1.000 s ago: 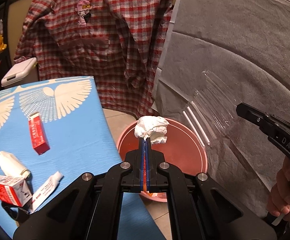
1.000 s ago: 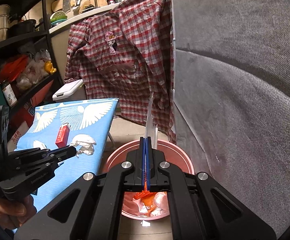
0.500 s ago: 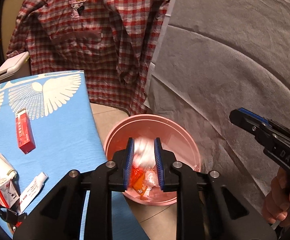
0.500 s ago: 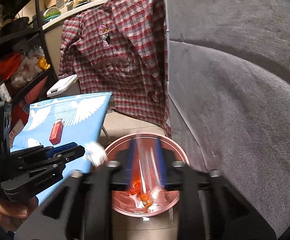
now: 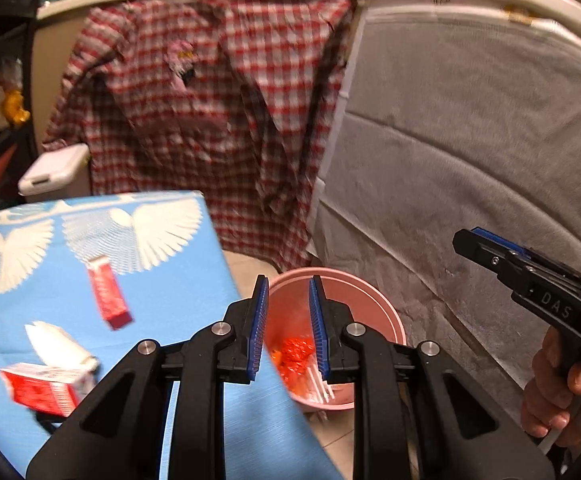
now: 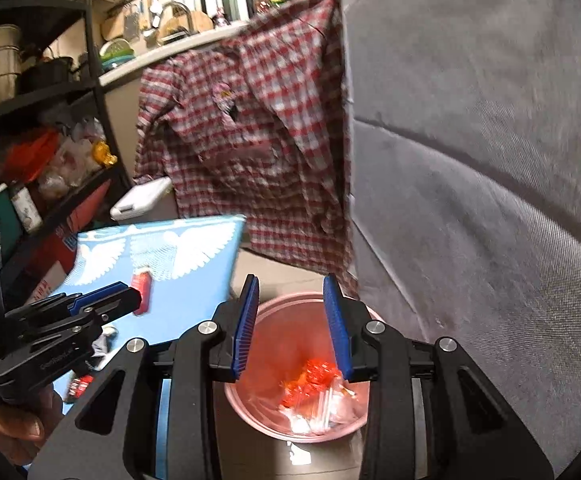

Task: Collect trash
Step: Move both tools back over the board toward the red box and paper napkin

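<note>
**Both claws empty above the pink bin**

Behind everything, one grey padded panel [image 6: 490,160] fills the right side, with one red plaid shirt [image 5: 210,120] hanging beside it. One blue table [image 5: 50,280], printed with white wings, ends at a right edge just beside one pink bin [image 5: 378,320] on the floor; open floor shows between the bin and the shirt. Two grippers are in view. The left gripper [image 5: 288,326] has its blue pads spread apart with nothing between them, over the table's right edge and the bin. The right gripper [image 6: 292,326] is likewise spread wide and empty, directly above the bin. Inside the bin lie red wrappers [image 6: 310,380] and clear plastic, blurred. Three pieces of trash remain on the table: one red box [image 5: 108,296] near the middle, one red-and-white carton [image 5: 46,388] and one white crumpled piece [image 5: 56,346] touching it at the near left. The carton's lower end is cut off by the gripper body.
</note>
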### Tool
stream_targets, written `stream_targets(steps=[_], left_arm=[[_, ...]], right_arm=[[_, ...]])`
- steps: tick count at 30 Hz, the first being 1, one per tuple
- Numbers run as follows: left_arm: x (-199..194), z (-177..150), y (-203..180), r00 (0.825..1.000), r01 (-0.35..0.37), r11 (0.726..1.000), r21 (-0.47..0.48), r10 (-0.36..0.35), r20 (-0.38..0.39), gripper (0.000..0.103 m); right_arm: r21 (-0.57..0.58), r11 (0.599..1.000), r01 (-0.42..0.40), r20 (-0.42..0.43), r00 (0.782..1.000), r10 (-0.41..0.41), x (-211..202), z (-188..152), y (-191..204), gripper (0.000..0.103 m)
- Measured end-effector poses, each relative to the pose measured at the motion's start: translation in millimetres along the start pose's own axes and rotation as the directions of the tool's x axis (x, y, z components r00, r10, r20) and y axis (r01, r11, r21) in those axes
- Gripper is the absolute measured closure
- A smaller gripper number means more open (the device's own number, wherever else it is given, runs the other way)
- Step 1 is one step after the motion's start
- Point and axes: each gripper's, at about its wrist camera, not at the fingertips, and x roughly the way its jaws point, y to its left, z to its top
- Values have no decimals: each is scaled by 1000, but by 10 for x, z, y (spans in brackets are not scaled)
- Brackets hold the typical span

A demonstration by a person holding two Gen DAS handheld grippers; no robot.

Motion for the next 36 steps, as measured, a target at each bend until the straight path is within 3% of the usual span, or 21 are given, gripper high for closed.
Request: stream_targets(steps=[5,11,16,22,26,36], left_arm=[[-561,122,360,997,-63,998,-4,63,54,83],[-1238,273,944,980,-161,987,-21,162,116,83],[-1610,174,1445,962,-228,970,-82,237,132,83],[-1462,-80,1915,965,-229,944,-239,251,69,84],[-1276,-149,2025,960,-266,939,-218,278,30,84],[-882,-267,2250,972,-234,943,-237,227,-53,84]], right_arm=[[22,997,-69,25,997,69,-114,18,270,69],[15,988,-153,36,988,152,-135,-9,614,93],[-19,982,-188,7,982,188,-16,-73,893,95],[-75,973,-219,-20,976,218,149,-144,1203,95],[-124,966,-229,-34,974,226,264,-199,1366,95],[-196,951,-238,-83,971,226,756,-289,1615,95]])
